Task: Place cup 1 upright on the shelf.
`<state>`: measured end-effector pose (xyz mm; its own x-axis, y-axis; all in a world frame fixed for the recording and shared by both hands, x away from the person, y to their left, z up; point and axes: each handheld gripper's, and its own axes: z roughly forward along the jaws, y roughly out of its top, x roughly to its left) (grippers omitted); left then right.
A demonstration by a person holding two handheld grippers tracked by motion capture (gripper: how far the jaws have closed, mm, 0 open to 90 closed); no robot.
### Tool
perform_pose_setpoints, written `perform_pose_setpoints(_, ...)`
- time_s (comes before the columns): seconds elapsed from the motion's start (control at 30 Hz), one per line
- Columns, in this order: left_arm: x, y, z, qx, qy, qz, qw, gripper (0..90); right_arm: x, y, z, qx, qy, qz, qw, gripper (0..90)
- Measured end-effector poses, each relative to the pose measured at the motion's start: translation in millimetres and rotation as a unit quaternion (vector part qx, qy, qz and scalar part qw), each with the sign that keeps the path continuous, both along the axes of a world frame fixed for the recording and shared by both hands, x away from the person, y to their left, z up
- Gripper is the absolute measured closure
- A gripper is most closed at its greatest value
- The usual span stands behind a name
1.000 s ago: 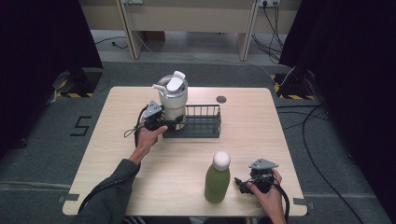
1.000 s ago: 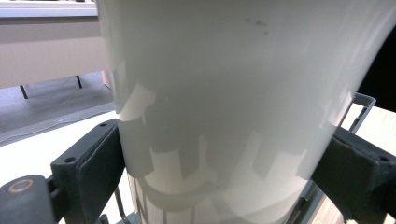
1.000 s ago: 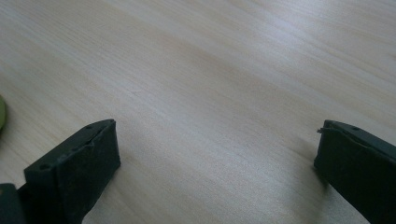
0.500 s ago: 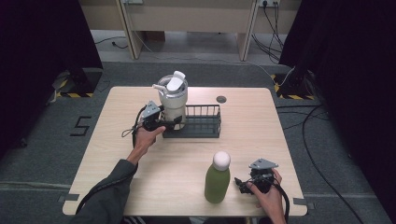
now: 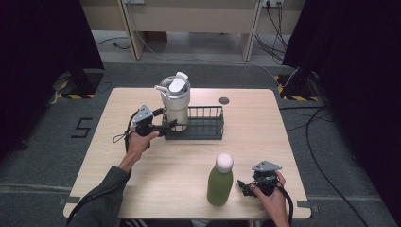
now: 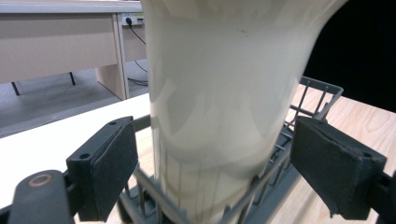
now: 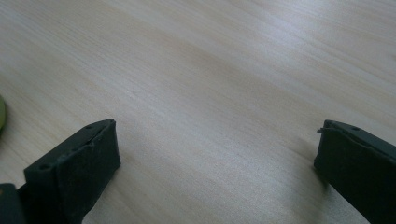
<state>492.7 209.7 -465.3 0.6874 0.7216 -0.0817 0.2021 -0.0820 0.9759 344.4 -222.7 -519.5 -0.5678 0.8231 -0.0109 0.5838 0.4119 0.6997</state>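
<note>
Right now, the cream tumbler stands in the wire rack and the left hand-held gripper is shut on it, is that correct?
Not quite. The tumbler does stand in the rack, but the left hand-held gripper is open: the left gripper view shows gaps between both pads and the tumbler.

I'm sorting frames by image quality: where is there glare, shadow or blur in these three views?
High view: even light, sharp; dark curtains at both sides, and the green bottle casts little shadow. Left gripper view: the cream tumbler sits so close it looks soft, with pale reflections banding its wall; the wire rack is crisper. Right gripper view: a broad sheen on the table; soft shadows beside the jaws.
</note>
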Motion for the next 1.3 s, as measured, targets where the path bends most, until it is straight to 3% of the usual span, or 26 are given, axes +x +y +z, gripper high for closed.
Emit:
perform_pose_setpoints(0.43,-27.0,13.3,-0.4,-0.006,0.025,-0.011,0.9996,14.6,0.0,0.0,0.0,0.0,0.0,0.0,1.0,0.3)
perform_pose_setpoints(0.6,-44.9,20.1,-3.9,-0.006,0.029,-0.018,0.9994,14.5,0.0,0.0,0.0,0.0,0.0,0.0,1.0,0.2)
perform_pose_setpoints(1.0,-75.5,39.8,-6.8,0.004,0.03,-0.017,0.9994,14.6,0.1,0.0,0.0,0.0,0.0,0.0,1.0,0.2)
perform_pose_setpoints(1.3,-95.6,43.0,-19.9,0.019,0.051,-0.025,0.9982,14.6,0.1,0.1,0.0,0.0,0.0,0.001,1.0,0.3)
